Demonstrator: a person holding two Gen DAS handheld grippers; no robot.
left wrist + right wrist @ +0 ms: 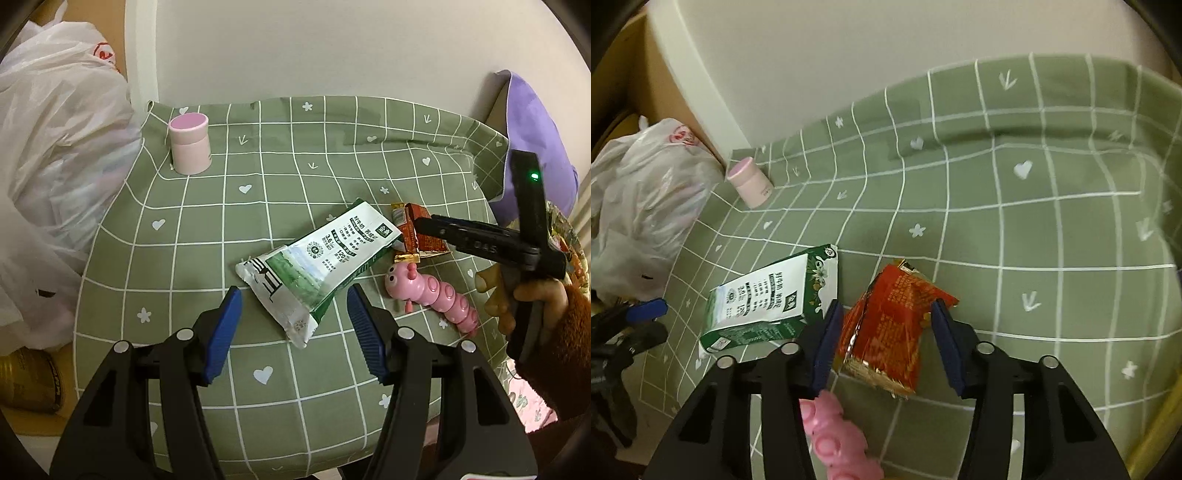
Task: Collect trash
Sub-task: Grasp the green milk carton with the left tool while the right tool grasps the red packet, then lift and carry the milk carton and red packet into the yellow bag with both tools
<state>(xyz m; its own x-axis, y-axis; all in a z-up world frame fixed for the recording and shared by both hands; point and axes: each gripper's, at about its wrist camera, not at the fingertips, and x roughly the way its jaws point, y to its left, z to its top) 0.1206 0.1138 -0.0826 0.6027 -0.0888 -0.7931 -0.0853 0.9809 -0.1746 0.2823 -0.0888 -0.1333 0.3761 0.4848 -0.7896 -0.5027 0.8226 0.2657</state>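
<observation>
Worktop (207, 236): covered with a green checked cloth.

Trash, item one: flattened milk carton (317, 266), green and white, lying on its side near the middle of the cloth. Trash, item two: red and gold snack wrapper (890, 332), crumpled, lying just beside the carton's far end.

Not trash, by appearance: pink caterpillar toy (432, 295) just beside the wrapper; pink lidded tub (189, 143) upright at the far corner, well apart from the rest.

Likely receptacle: white plastic bag (55, 147) off the worktop's left edge.

Left gripper (295, 328): jaws spread, aimed at the carton's near end, not touching it.

Right gripper (884, 343): jaws spread to either side of the wrapper, not yet pinching it.

Step in hand, as judged: first pick-up, each gripper lined up on its own item.

Next move calls for: closing the right jaws on the wrapper without catching the toy beneath, then carrying it leftward to the bag.
</observation>
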